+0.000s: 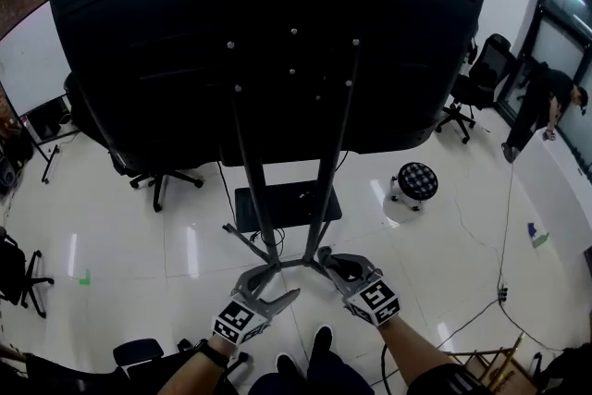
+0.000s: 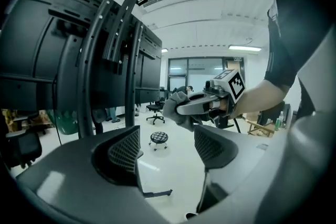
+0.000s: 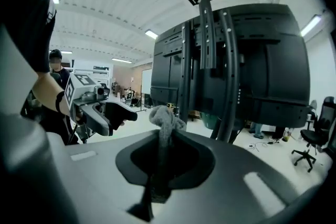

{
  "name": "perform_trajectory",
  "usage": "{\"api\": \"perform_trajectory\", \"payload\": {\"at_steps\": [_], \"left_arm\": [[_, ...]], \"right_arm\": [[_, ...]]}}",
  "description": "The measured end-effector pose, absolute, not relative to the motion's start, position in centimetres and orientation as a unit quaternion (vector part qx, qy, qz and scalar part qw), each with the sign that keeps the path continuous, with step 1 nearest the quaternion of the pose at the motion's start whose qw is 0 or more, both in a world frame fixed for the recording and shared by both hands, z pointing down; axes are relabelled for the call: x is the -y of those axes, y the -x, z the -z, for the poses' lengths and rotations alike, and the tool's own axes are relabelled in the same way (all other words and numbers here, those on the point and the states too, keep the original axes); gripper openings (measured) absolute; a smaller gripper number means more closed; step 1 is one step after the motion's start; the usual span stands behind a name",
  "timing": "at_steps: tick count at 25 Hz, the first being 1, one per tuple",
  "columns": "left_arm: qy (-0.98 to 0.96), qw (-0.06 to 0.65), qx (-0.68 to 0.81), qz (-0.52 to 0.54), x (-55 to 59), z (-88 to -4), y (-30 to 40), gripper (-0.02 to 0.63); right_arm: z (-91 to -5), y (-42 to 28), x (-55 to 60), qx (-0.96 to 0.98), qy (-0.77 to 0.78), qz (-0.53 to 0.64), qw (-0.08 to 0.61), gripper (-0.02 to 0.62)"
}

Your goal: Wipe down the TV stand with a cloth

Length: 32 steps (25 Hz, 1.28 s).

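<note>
The TV stand rises just ahead of me on two dark poles, carrying a big black screen seen from behind, with a small shelf low down. My right gripper hangs close to the foot of the right pole and is shut on a grey cloth, which bunches above the right gripper. That cloth also shows in the left gripper view. My left gripper is low by the left pole. The left gripper is open, with nothing between its jaws.
Office chairs stand at left and far right. A checkered round stool sits right of the stand. A person bends by the right wall. A cable trails over the white floor. My shoes are near the stand's base.
</note>
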<state>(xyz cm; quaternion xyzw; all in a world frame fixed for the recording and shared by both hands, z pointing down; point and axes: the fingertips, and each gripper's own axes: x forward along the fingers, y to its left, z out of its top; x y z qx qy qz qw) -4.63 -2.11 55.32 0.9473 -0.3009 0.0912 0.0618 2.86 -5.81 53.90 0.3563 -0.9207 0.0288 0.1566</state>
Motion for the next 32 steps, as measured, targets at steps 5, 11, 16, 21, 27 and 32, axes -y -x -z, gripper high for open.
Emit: {"api": "perform_trajectory", "payload": {"at_steps": [5, 11, 16, 21, 27, 32], "left_arm": [[-0.953, 0.052, 0.289, -0.073, -3.1, -50.6, 5.8, 0.347], [-0.952, 0.030, 0.296, -0.067, -6.9, -47.6, 7.2, 0.341], [-0.945, 0.023, 0.321, -0.055, -8.7, -46.9, 8.2, 0.341], [-0.938, 0.048, 0.340, -0.049, -10.0, -46.4, 7.8, 0.341], [-0.935, 0.033, 0.351, -0.047, -10.5, -45.5, 7.4, 0.341], [-0.933, 0.033, 0.356, -0.046, -10.9, -45.3, 6.9, 0.341]], "right_arm": [[-49.4, -3.4, -0.2, 0.917, -0.376, -0.040, 0.126, 0.025], [-47.1, -3.6, -6.1, 0.923, -0.370, -0.039, 0.098, 0.023], [-47.5, -4.5, -8.6, 0.925, -0.366, -0.072, 0.079, 0.023], [-46.1, -5.8, -9.8, 0.929, -0.357, -0.061, 0.071, 0.022], [-46.0, -6.7, -10.2, 0.933, -0.348, -0.058, 0.069, 0.023], [-45.7, -7.1, -10.4, 0.938, -0.338, -0.053, 0.065, 0.023]]}}
